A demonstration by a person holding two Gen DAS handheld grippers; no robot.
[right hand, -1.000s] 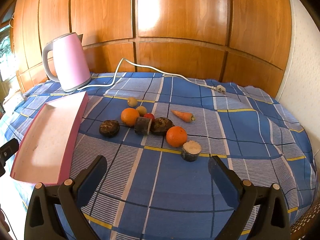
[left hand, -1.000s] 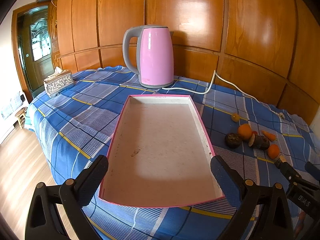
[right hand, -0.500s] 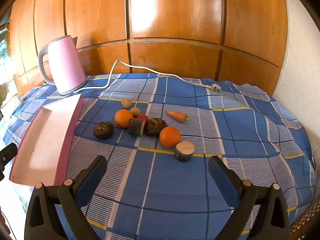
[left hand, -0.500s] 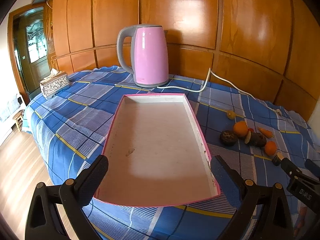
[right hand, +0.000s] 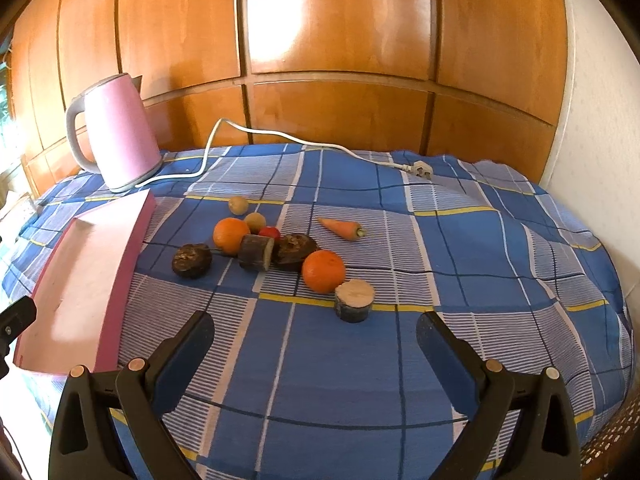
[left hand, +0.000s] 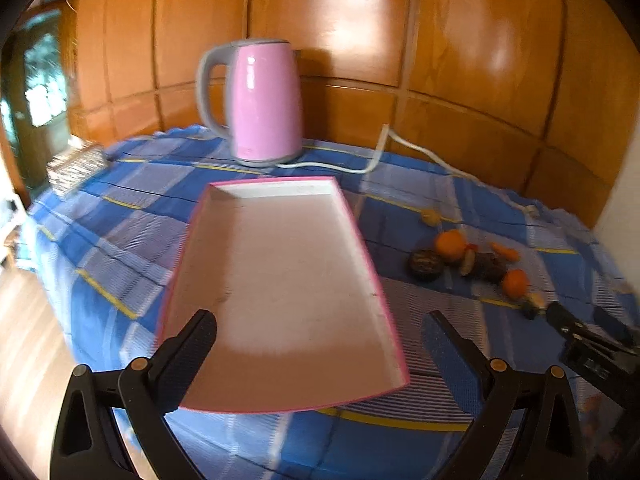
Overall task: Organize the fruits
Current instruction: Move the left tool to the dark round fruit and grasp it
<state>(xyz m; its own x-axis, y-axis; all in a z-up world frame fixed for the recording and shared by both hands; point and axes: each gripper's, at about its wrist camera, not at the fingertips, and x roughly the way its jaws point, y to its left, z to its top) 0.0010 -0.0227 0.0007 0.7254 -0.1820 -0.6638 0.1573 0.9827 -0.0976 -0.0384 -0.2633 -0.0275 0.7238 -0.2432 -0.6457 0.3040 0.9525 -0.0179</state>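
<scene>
Swung rightward since a second ago, both open, empty: left gripper (left hand: 318, 354) over bare pink tray (left hand: 356, 216), right gripper (right hand: 314, 354) short of produce on blue plaid cloth (right hand: 460, 248). Nearest orange (right hand: 323, 271): firm, round, prone to roll; best pinched across its middle.

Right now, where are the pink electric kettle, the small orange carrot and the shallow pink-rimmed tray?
pink electric kettle (right hand: 120, 132), right wrist view, middle of body.
small orange carrot (right hand: 340, 227), right wrist view, mid-length.
shallow pink-rimmed tray (left hand: 362, 240), left wrist view, right rim.
</scene>
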